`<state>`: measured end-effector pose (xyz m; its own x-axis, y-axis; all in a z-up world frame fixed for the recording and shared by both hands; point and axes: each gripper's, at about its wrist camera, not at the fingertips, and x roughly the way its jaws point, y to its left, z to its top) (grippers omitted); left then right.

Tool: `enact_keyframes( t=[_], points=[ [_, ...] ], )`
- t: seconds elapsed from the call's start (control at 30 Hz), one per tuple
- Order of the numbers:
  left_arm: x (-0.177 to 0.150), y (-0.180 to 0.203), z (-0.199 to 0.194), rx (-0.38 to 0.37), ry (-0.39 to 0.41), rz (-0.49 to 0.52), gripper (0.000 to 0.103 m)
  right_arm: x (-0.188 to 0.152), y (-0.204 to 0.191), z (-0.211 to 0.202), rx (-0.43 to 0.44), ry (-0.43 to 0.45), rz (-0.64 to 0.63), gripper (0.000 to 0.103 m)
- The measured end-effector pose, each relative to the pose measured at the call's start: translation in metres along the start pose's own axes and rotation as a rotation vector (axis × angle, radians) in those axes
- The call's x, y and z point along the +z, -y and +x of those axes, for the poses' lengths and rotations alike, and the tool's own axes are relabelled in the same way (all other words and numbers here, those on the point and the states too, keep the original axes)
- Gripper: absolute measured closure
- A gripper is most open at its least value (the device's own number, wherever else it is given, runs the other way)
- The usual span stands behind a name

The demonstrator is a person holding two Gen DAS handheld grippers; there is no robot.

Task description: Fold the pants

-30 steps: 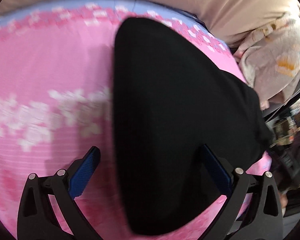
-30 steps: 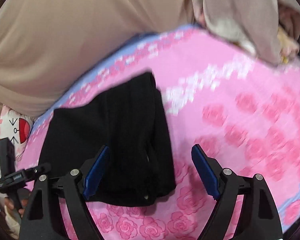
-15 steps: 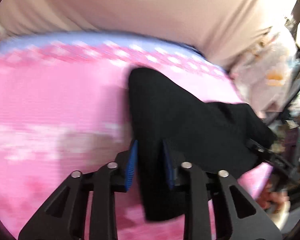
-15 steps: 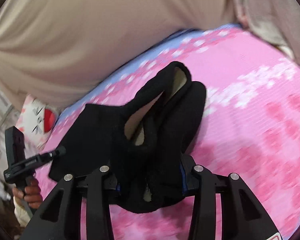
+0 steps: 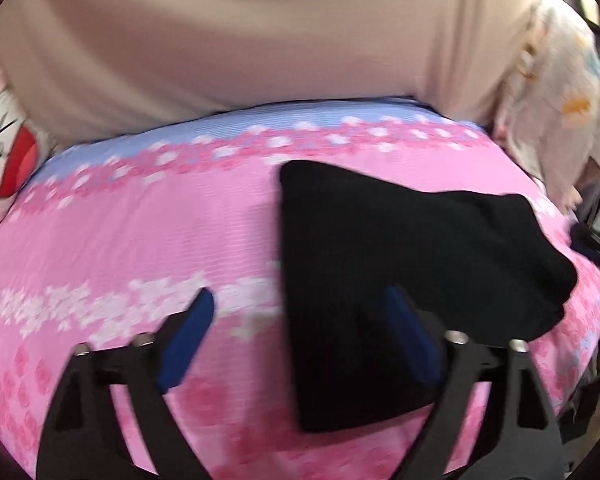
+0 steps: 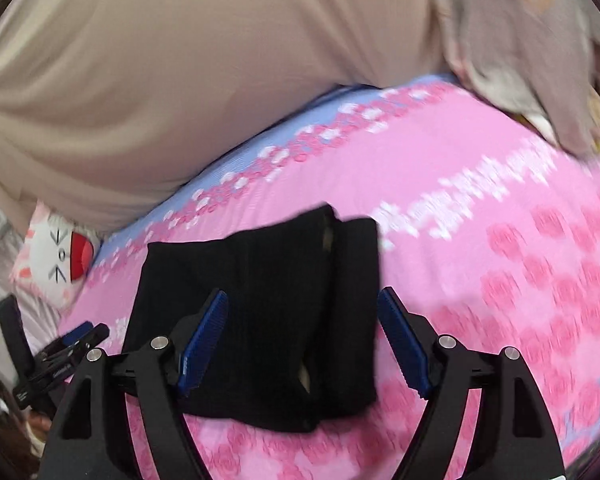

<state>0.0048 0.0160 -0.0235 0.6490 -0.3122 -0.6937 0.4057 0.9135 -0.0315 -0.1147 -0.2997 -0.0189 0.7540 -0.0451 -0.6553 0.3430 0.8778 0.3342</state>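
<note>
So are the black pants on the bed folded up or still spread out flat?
Folded. The black pants lie as a compact stacked bundle on the pink bedspread, layered edges visible, no legs stretched out.

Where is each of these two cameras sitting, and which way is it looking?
Left wrist: rides on the left gripper, looking down along its opening blue fingers at the black pants on a pink sheet.
Right wrist: rides on the right gripper, jaws opening over the pants; the other gripper shows at far left.
Both share the pants, sheet and beige curtain.
</note>
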Motion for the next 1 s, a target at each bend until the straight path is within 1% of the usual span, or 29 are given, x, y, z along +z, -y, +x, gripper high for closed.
enact_keyframes(
  t=[0.07,0.1,0.13,0.17,0.2,0.27,0.33,0.37,0.4,0.47,0.53,0.57,0.63,0.67,0.7,0.73,0.77,0.87,0.9,0.97,1.0],
  points=[
    [0.003,0.016,0.007,-0.029,-0.019,0.026,0.016,0.012,-0.004,0.027,-0.05,-0.029,-0.054,0.025],
    [0.002,0.019,0.006,-0.029,-0.024,0.033,0.016,0.016,-0.001,0.045,-0.08,-0.075,-0.06,0.045],
    [0.002,0.023,0.006,-0.03,-0.027,0.046,0.016,0.017,0.001,0.062,-0.09,-0.134,-0.049,0.089],
    [0.001,0.027,0.005,-0.039,-0.026,0.06,0.015,0.019,0.001,0.068,-0.055,-0.157,-0.035,0.092],
    [-0.001,0.029,0.0,-0.057,-0.024,0.081,0.012,0.022,-0.002,0.065,-0.029,-0.138,-0.043,0.094],
    [-0.007,0.036,-0.009,-0.109,-0.014,0.12,0.009,0.033,-0.012,0.053,0.026,-0.091,-0.073,0.095],
    [-0.008,0.045,-0.014,-0.166,-0.007,0.136,0.008,0.05,-0.014,0.047,0.115,-0.065,-0.045,0.095],
    [-0.008,0.051,-0.013,-0.194,-0.006,0.144,0.007,0.055,-0.016,0.051,0.126,-0.071,-0.04,0.095],
    [-0.006,0.065,-0.01,-0.219,-0.012,0.164,0.007,0.059,-0.016,0.06,0.118,-0.103,-0.038,0.093],
    [-0.003,0.086,-0.004,-0.237,-0.011,0.21,0.007,0.06,-0.015,0.072,0.092,-0.164,-0.015,0.092],
    [-0.001,0.118,0.008,-0.243,-0.012,0.292,0.007,0.058,-0.017,0.07,0.124,-0.172,-0.007,0.09],
    [-0.001,0.132,0.014,-0.245,-0.015,0.321,0.007,0.057,-0.017,0.068,0.126,-0.171,-0.005,0.09],
    [0.0,0.147,0.026,-0.234,-0.032,0.347,0.007,0.056,-0.014,0.06,0.12,-0.166,-0.011,0.087],
    [0.001,0.152,0.03,-0.233,-0.041,0.354,0.007,0.054,-0.01,0.056,0.104,-0.171,-0.012,0.082],
    [0.0,0.155,0.034,-0.232,-0.054,0.358,0.007,0.049,-0.005,0.05,0.091,-0.18,-0.014,0.068],
    [-0.001,0.155,0.036,-0.241,-0.06,0.359,0.007,0.046,-0.002,0.047,0.089,-0.185,-0.015,0.055],
    [-0.002,0.156,0.037,-0.249,-0.064,0.36,0.007,0.035,0.003,0.037,0.09,-0.177,-0.02,0.053],
    [-0.006,0.152,0.041,-0.25,-0.084,0.359,0.007,0.011,0.004,0.021,0.093,-0.175,-0.072,0.053],
    [-0.007,0.151,0.042,-0.248,-0.089,0.358,0.007,0.001,0.002,0.017,0.107,-0.168,-0.089,0.054],
    [-0.008,0.151,0.044,-0.25,-0.098,0.357,0.007,-0.008,-0.003,0.017,0.121,-0.167,-0.114,0.076],
    [-0.007,0.152,0.044,-0.256,-0.098,0.355,0.007,-0.01,-0.007,0.021,0.098,-0.166,-0.133,0.079]
  ],
)
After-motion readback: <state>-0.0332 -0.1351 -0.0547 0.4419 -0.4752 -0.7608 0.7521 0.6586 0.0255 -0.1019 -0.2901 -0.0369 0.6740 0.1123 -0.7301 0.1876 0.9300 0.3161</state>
